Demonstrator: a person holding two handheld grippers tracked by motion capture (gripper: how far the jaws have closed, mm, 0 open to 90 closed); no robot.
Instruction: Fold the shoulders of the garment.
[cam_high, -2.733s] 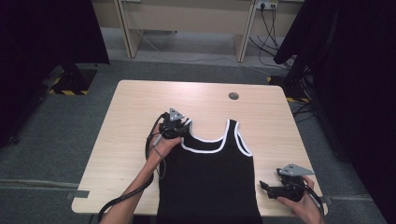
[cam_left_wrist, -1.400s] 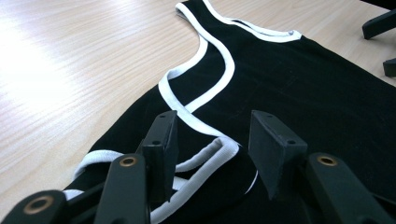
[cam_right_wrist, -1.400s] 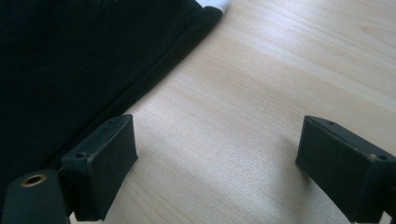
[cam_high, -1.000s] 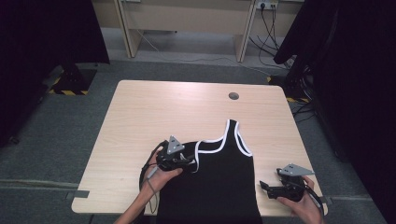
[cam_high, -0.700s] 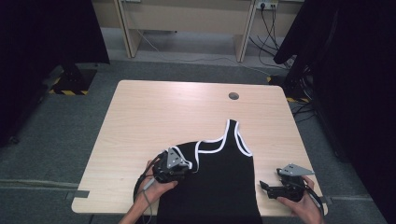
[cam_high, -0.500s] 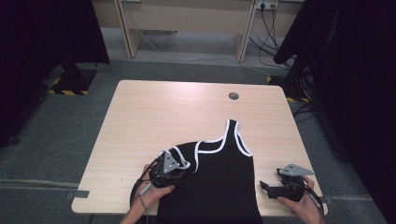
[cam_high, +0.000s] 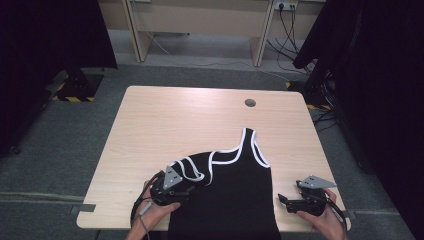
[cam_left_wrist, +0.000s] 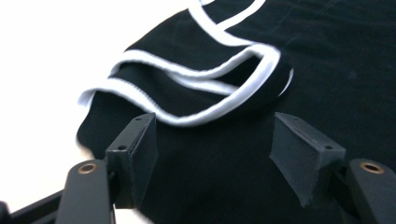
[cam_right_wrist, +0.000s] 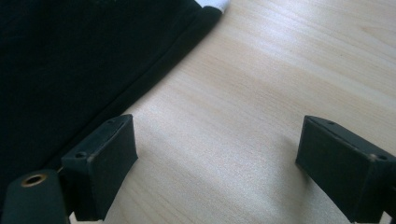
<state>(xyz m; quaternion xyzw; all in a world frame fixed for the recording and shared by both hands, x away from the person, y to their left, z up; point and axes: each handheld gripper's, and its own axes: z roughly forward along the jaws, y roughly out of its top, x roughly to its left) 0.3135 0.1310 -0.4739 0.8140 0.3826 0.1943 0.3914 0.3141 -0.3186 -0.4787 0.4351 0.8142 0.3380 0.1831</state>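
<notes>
Left gripper (cam_high: 186, 192), jaws spread, near worktop (cam_high: 175, 120) front edge over folded-back strap of black tank top (cam_high: 235, 195). Right gripper (cam_high: 284, 200), jaws spread, front right corner, beside hem. Risk: loose strap fold unrolling if fabric snags.

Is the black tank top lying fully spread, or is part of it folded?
Partly folded: the tank top's left strap lies doubled back over the body; the other strap lies extended.
</notes>
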